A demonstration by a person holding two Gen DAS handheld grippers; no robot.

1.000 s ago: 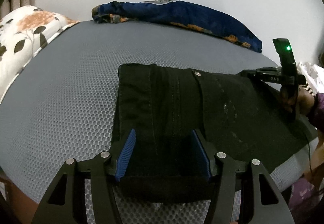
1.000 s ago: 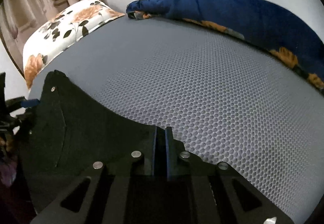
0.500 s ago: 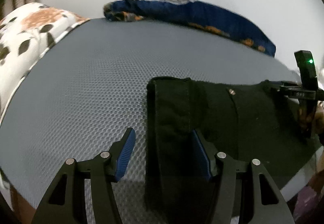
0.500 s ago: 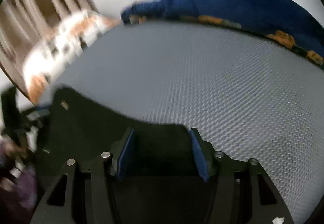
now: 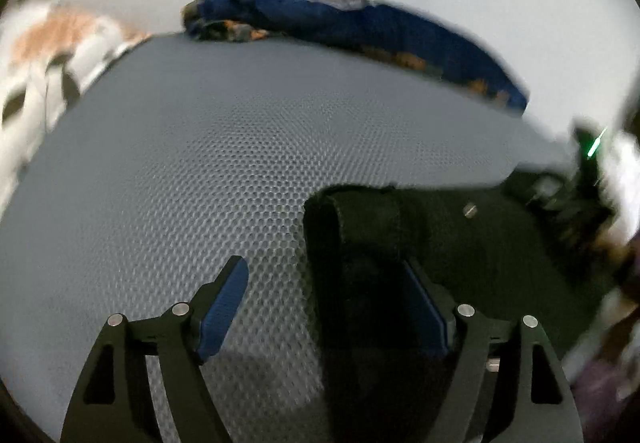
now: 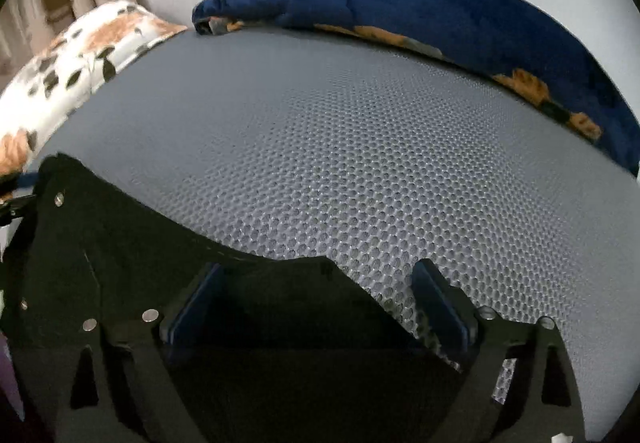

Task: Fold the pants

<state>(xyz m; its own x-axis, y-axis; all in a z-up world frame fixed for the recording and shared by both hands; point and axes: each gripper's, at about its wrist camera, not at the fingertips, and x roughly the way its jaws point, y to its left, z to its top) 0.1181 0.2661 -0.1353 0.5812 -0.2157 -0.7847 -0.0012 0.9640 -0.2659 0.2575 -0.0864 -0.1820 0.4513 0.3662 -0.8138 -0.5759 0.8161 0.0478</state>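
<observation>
The black pants (image 5: 460,255) lie folded on the grey mesh bed, waistband rivet showing. In the left wrist view my left gripper (image 5: 328,303) is open and empty; the pants' left edge lies between its blue pads, nearer the right pad. In the right wrist view the pants (image 6: 120,243) fill the lower left. My right gripper (image 6: 316,307) is open, with a corner of the pants lying under its left finger. The right gripper also shows blurred at the far right of the left wrist view (image 5: 572,187).
The grey honeycomb-mesh bed surface (image 6: 360,147) spreads ahead. A dark blue floral blanket (image 6: 440,11) lies along the far wall. A white floral pillow (image 6: 80,55) sits at the left. The bed's edge runs near both grippers.
My right gripper has opened and let go of the pants. My left gripper, open throughout, has shifted left so the pants now lie toward its right pad. Both views are swinging.
</observation>
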